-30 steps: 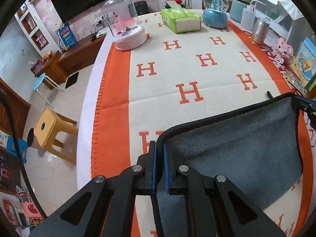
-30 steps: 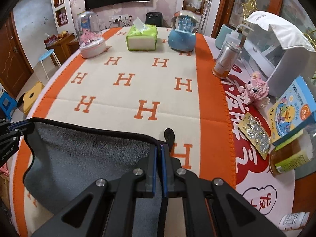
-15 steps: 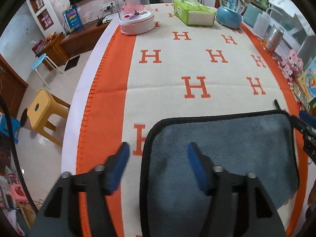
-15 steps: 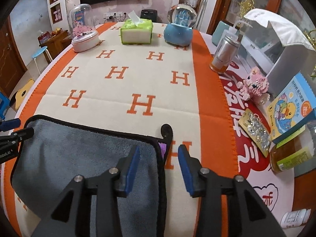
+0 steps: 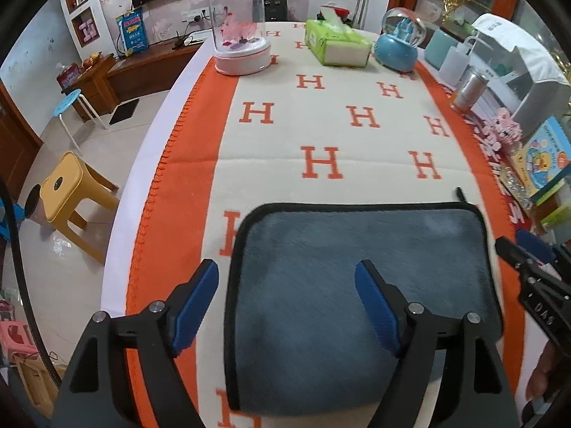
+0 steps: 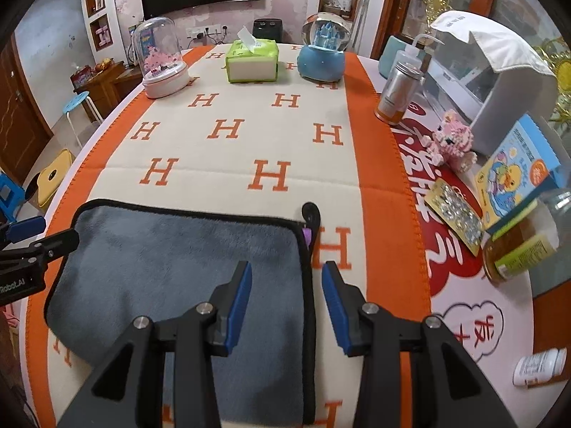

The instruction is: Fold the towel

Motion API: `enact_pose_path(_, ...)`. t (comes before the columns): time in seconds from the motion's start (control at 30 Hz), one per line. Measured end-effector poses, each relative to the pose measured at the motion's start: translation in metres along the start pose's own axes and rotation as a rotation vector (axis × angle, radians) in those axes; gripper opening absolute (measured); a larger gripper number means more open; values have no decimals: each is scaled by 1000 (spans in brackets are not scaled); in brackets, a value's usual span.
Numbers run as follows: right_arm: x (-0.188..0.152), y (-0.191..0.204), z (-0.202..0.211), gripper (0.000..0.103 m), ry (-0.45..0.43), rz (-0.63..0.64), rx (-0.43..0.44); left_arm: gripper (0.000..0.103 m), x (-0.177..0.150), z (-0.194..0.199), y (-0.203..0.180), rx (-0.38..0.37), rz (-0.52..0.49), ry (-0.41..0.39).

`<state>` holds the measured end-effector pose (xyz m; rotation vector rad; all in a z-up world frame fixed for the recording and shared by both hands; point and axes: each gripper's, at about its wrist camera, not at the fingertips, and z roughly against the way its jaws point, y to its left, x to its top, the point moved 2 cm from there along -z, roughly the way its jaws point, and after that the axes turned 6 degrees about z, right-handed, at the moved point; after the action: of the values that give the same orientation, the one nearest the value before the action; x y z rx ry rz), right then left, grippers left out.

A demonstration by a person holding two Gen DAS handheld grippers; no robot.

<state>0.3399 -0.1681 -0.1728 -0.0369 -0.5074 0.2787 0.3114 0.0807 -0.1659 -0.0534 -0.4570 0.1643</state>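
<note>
On the H-patterned tablecloth (image 5: pixel 321 128) our left gripper (image 5: pixel 287 278) and right gripper (image 6: pixel 286 281) gape wide, empty, letting the folded towel (image 5: pixel 357 278) lie flat.

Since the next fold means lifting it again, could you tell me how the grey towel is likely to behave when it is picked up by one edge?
The grey towel looks plush and thin, so it would probably droop rather than hold shape. Its black-bound edge seems firmer, likely easier to pinch. On the fuzzy blanket it may drag instead of sliding.
</note>
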Motion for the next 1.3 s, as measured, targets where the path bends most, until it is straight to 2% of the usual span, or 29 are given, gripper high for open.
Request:
enact_pose_path(0.2,-15,1,27,42,4,-42,40,82,-17,40,-13,0,-16,-48)
enact_pose_path(0.33,-27,2,52,51,-12,-69,45,83,-26,69,-18,-28,-5,-64)
enact_pose_path(0.53,-39,0,87,52,-39,-96,63,84,-40,107,-24,-51,4,-94)
enact_pose_path(0.63,-41,-3,108,52,-68,-95,46,93,-45,126,-27,-40,-4,-120)
enact_pose_path(0.77,-44,-5,131,52,-98,-92,29,95,-52,149,-28,-41,-1,-144)
enact_pose_path(0.93,-56,-4,155,52,-112,-90,30,96,-65,172,-29,-33,-2,-154)
enact_pose_path(1.3,-98,11,195,52,-97,-61,65,96,-117,213,-27,-24,-17,-131)
